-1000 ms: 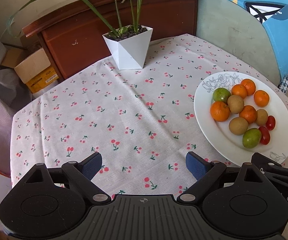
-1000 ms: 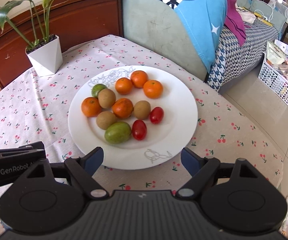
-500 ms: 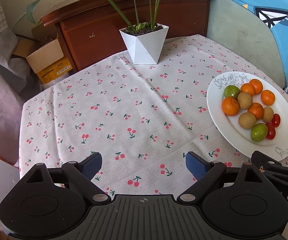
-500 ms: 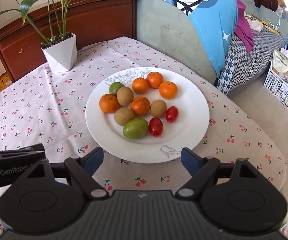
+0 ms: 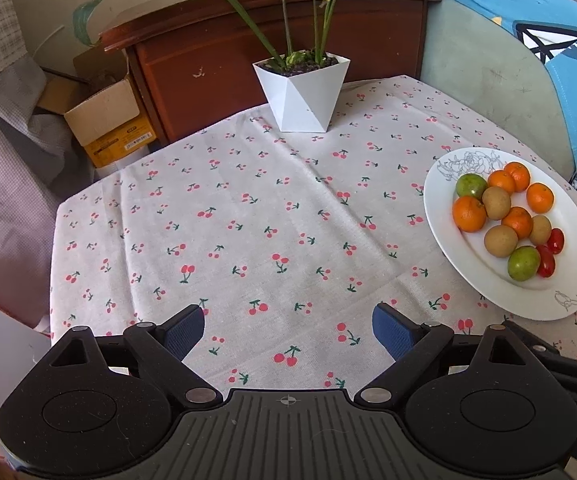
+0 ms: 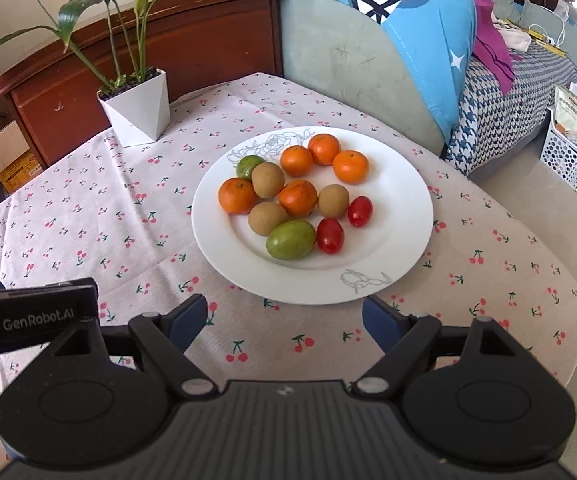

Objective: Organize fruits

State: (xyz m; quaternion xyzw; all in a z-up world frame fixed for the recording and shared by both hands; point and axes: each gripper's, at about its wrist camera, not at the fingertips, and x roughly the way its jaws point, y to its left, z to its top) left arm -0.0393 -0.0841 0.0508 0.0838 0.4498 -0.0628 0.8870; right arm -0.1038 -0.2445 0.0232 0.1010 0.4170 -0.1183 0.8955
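1. On the white plate (image 6: 404, 216) all the fruits (image 6: 296, 198) sit, kinds intermixed.
2. Both my left gripper (image 5: 288, 330) and right gripper (image 6: 284, 318) are spread wide, empty.
3. I judge this fits before sorting or after gathering.

A cherry-print tablecloth (image 6: 88, 232) carries a white plate (image 6: 400, 216) and a planter (image 6: 136, 116).

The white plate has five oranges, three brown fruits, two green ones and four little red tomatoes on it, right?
Almost. The right wrist view shows only two little red tomatoes on the white plate, not four. The five oranges, three brown fruits and two green ones are right.
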